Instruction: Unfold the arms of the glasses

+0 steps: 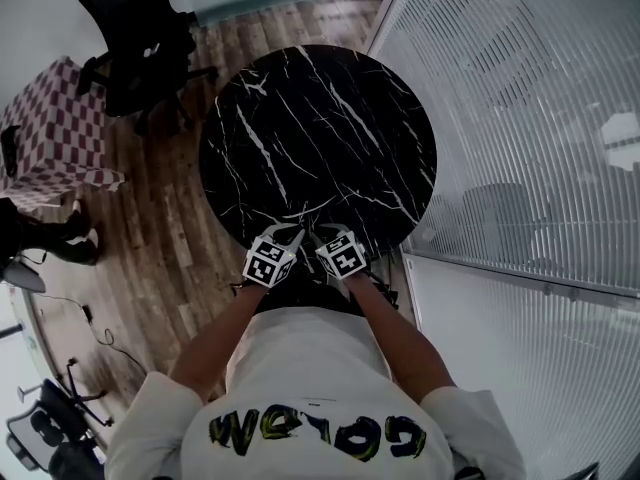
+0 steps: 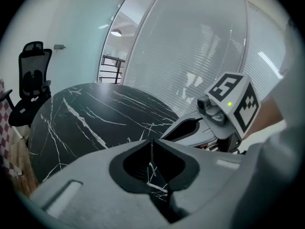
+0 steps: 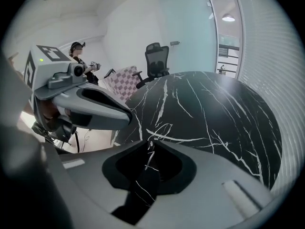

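I can make out no glasses in any view. Both grippers hang side by side over the near edge of the round black marble table [image 1: 250, 148], pointing down and away from me. My left gripper [image 1: 296, 230] has its tips together in its own view [image 2: 152, 141], with nothing between them. The right gripper [image 1: 314, 233] shows a narrow gap between its tips [image 3: 150, 142], and only veined table top shows through. Each gripper appears in the other's view: the right gripper's fingers [image 2: 188, 127] and the left gripper's fingers [image 3: 95, 104].
A glass wall with blinds [image 1: 520, 118] runs close along the table's right side. A black office chair [image 1: 135, 38] and a checked seat [image 1: 50, 128] stand on the wood floor to the left. A person [image 3: 78, 54] stands far off by the wall.
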`<state>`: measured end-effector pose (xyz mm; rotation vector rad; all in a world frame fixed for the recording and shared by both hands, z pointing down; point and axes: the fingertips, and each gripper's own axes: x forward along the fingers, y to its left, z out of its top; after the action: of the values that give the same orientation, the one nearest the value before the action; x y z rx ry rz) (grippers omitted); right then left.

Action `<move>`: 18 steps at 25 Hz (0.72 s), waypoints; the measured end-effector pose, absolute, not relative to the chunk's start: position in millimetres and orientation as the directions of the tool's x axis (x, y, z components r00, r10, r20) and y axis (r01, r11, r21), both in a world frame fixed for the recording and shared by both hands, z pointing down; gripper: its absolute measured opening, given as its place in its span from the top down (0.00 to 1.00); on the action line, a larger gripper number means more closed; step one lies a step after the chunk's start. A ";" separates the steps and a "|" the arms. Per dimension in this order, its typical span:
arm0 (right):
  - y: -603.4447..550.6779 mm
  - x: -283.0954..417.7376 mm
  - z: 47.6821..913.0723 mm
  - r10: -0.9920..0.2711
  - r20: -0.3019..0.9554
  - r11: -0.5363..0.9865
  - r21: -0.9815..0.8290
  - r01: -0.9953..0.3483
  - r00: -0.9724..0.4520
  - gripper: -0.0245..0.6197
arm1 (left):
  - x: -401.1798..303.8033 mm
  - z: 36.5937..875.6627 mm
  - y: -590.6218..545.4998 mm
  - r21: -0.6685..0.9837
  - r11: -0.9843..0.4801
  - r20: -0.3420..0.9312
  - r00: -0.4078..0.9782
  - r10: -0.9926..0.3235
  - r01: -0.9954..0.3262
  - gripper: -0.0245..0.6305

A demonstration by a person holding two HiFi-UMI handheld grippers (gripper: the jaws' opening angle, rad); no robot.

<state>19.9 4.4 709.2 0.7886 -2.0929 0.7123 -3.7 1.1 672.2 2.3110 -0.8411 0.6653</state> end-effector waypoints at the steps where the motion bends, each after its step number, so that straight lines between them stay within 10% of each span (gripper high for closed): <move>1: 4.3 20.3 712.5 -0.287 0.814 0.651 -0.221 -0.727 -0.504 0.89 | -4.4 676.3 1.4 0.350 -0.628 0.624 0.673 -0.397 -0.695 0.93; 18: 14.2 16.1 760.0 -0.195 0.866 0.637 -0.245 -0.731 -0.460 0.86 | -8.7 728.2 0.6 0.380 -0.574 0.691 0.635 -0.345 -0.726 0.88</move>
<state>16.1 14.2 760.0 0.7258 -1.9851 0.7760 -8.7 0.6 728.2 2.1930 -0.8315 0.7436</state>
